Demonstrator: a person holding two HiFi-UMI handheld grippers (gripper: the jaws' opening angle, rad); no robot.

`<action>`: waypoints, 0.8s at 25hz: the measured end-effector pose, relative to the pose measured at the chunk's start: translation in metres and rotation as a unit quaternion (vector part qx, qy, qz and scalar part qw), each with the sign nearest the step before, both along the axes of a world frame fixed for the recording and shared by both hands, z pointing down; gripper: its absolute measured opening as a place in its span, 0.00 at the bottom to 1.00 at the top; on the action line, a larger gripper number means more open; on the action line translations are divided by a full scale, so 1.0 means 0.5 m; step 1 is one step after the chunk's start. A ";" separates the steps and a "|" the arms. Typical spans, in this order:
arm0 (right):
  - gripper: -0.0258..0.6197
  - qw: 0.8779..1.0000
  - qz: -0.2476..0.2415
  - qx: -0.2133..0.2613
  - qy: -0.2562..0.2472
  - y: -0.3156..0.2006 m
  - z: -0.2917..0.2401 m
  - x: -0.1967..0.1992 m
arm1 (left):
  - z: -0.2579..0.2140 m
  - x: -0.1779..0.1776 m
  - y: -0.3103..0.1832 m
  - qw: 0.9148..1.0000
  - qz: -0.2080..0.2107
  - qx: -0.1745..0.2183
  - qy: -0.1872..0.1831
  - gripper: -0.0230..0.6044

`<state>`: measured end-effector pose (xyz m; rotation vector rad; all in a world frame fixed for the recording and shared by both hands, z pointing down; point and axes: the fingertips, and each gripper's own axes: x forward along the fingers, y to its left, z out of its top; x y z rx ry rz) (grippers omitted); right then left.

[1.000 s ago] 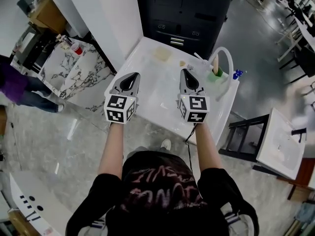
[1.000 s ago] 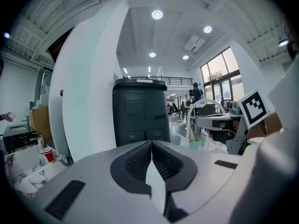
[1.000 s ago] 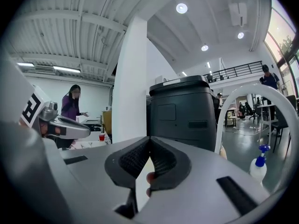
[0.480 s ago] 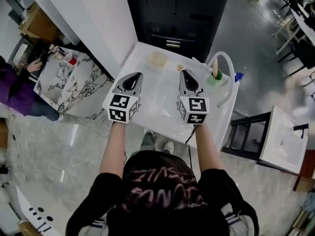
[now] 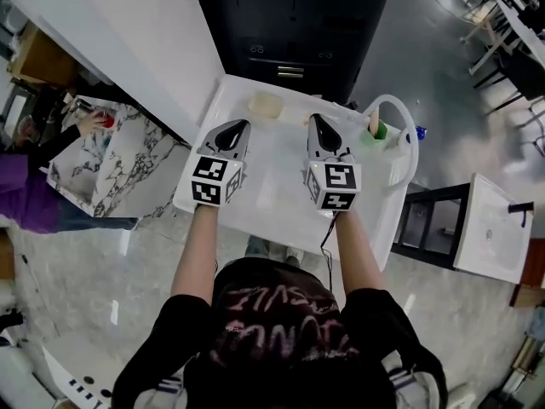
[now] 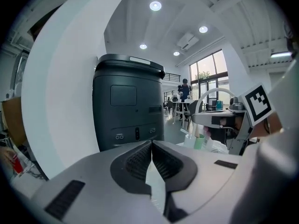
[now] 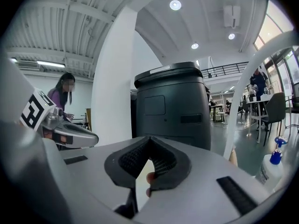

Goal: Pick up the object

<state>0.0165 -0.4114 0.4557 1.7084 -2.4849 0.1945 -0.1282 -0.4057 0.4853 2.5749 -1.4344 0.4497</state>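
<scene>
**Both jaws clenched, block untouched**

Left gripper [image 5: 239, 126] and right gripper [image 5: 316, 120] are hovering side by side over the white table [image 5: 281, 196]. Both have their jaws clamped together, tips meeting, gripping nothing.

The likely target, a pale yellowish block [image 5: 265, 105], is sitting flat near the table's far edge, ahead of the left gripper and apart from it.

Risks I'm seeing:
- Going in without opening first: closed tips would be shoving the block toward that far edge instead of straddling it.
- The block is looking soft, so a hard squeeze could be crushing it.
- The green cup [image 5: 381, 131] and white hose [image 5: 407, 113] are standing near the right gripper, so a wide swing risks clipping them.
</scene>
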 end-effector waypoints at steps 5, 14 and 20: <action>0.06 1.000 0.011 -0.006 0.002 -0.038 0.011 -0.004 | 0.033 0.009 -0.045 1.000 0.020 -0.016 0.000 0.07; 0.06 0.999 0.030 -0.023 0.010 -0.079 0.048 0.003 | 0.163 0.065 -0.099 0.992 0.089 -0.081 -0.042 0.07; 0.06 0.999 0.042 -0.032 0.011 -0.098 0.063 0.017 | 0.239 0.100 -0.132 0.981 0.132 -0.111 -0.087 0.23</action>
